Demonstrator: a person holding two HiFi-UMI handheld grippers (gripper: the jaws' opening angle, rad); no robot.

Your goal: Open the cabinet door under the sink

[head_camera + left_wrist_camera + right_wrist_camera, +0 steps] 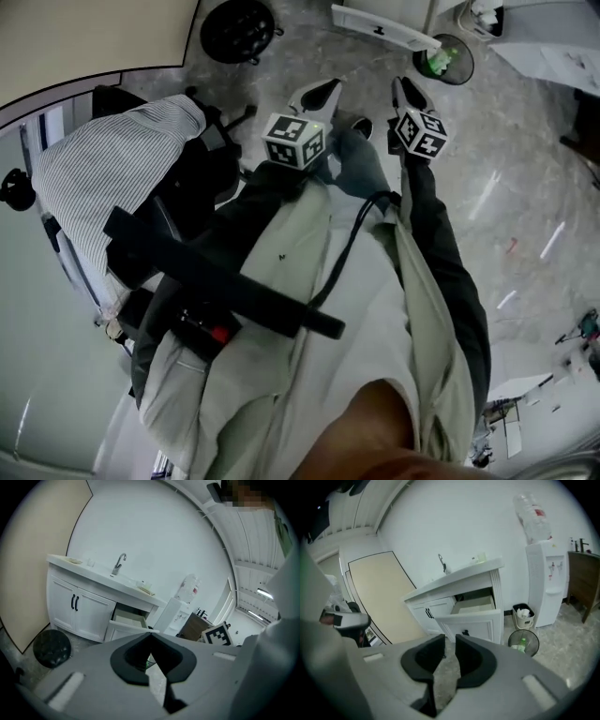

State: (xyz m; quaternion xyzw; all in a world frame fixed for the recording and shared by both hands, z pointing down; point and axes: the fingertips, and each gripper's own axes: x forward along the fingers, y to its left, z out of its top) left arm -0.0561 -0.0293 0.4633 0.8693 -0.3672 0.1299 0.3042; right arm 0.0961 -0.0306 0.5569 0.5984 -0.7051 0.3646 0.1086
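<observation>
**Left gripper view.**
- Far left edge: beige panel [28, 564].
- Lower left: black round bin [51, 647] on the floor, near the panel and apart from the cabinet.
- Left of centre: sink cabinet [101, 620] against the white wall, with the faucet [119, 564] on top. Its two cabinet doors [75, 604] have black handles side by side and are both shut. A strip of bare floor lies before them.
- Just right of the doors: drawer [127, 618], pulled out, its front jutting into the room.
- Right of that: water dispenser [185, 599].
- Bottom centre: left gripper [150, 634], jaw tips together, nothing between them.

**Right gripper view.**
- The same doors sit centre-left, with the drawer at centre.
- The black round bin falls outside this frame.
- This view adds a small bin [523, 616] with paper beside the dispenser.
- Just below it in the frame: wire bin [523, 642] holding a green bottle.
- Bottom centre: right gripper [450, 637], jaws a little apart and empty, with floor showing through the gap.

**Head view.**
- Left: striped garment [112, 169] over a chair.
- Upper centre: both grippers side by side above open grey floor.
- The cabinet shows in the gripper views alone.
</observation>
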